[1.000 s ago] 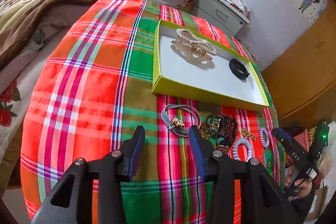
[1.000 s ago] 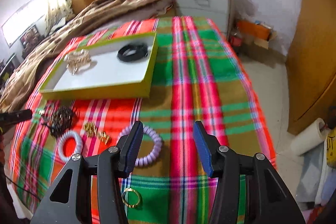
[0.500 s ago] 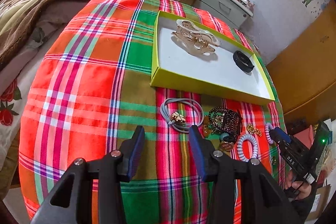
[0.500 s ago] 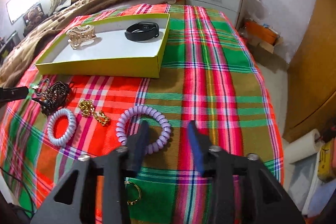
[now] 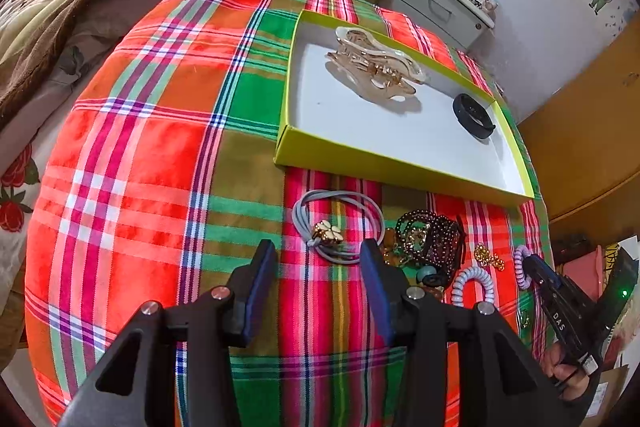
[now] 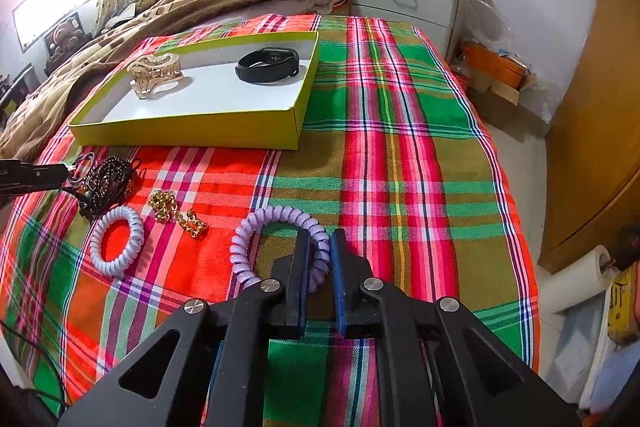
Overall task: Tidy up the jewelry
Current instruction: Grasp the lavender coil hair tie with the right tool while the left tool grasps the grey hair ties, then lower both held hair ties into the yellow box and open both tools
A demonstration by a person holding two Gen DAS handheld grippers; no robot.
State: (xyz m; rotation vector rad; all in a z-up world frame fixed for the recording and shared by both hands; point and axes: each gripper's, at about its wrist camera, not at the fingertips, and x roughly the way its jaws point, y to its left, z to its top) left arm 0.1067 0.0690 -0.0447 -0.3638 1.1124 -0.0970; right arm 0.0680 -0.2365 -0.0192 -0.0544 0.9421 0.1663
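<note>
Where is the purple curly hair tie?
In the right wrist view, the purple spiral hair tie lies low and central on the plaid cloth, pinched by the right gripper, with the gold chain to its left.

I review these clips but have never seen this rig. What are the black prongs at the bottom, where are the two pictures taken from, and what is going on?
A person holds two handheld grippers; each carries a camera looking along its fingers. In the left view, the left gripper is open above a grey hair tie. In the right view, the right gripper is closed on a purple spiral hair tie. On the plaid cloth lie a white spiral tie, a gold chain and dark beads. The yellow-green box holds a hair claw and a black band.
</note>
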